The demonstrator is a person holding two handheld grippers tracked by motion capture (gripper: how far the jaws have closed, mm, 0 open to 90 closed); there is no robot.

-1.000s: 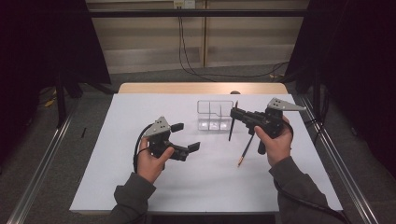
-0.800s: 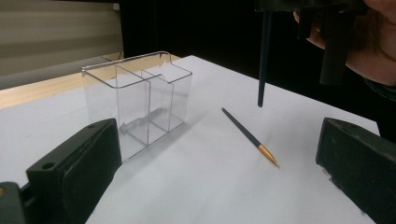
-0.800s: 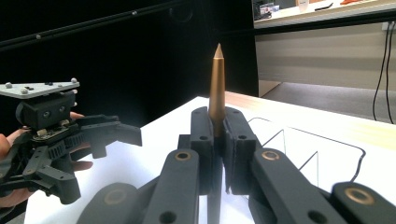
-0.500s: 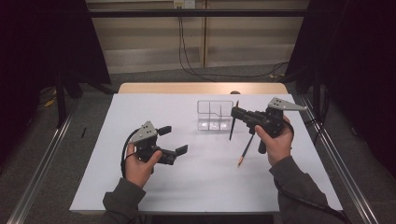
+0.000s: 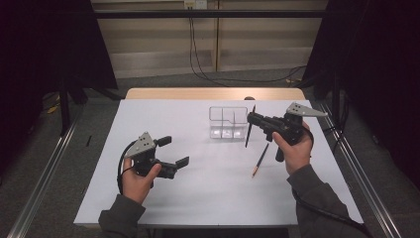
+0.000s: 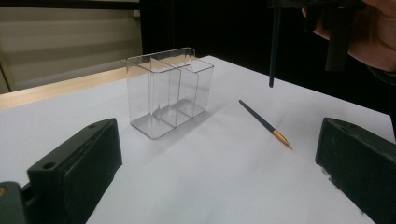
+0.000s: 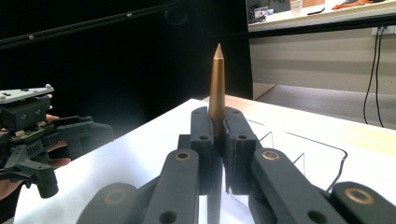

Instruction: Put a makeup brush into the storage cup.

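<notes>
Pencil (image 5: 250, 128) upright, clamped in right gripper (image 5: 253, 119); left gripper (image 5: 173, 151) wide open, holding nothing.

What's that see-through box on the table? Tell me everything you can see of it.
The clear plastic organizer looks like thin transparent acrylic, with rounded corners, an open top, and inner walls that split it into compartments. It stands upright on the white table, toward the far edge, and looks empty. Nothing touches it: one pencil lies on the table nearby, and a second pencil hangs beside it, held in the right gripper.
</notes>
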